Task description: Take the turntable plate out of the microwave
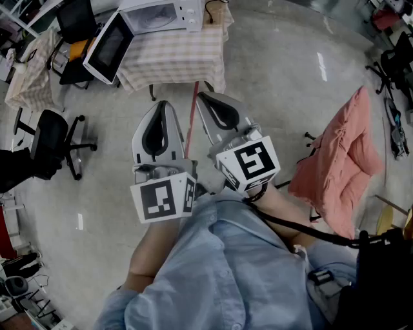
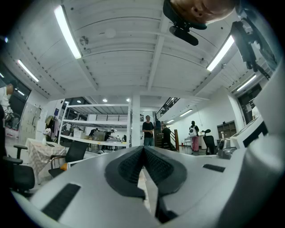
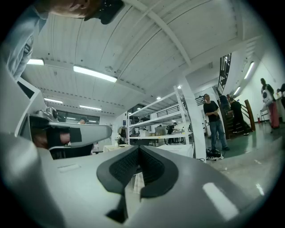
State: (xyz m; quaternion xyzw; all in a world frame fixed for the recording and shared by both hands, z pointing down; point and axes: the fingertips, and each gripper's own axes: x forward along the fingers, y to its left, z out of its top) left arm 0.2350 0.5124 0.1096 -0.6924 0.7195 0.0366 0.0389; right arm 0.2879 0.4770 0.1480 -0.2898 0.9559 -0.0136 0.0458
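The white microwave (image 1: pixel 161 16) stands on a table with a checked cloth (image 1: pixel 174 55) at the far end of the floor, its door (image 1: pixel 108 45) swung open to the left. The inside is too small to make out, so no turntable plate shows. Both grippers are held close to the person's body, well short of the table and pointing toward it. My left gripper (image 1: pixel 162 106) is shut with nothing between its jaws, and its pads (image 2: pixel 133 162) meet. My right gripper (image 1: pixel 205 97) is shut too, its pads (image 3: pixel 149 167) closed and empty.
A black office chair (image 1: pixel 55 138) stands at the left, a seat draped in pink cloth (image 1: pixel 345 167) at the right. A red strip (image 1: pixel 191 116) runs along the floor toward the table. Several people (image 2: pixel 148 131) stand far off by the shelving.
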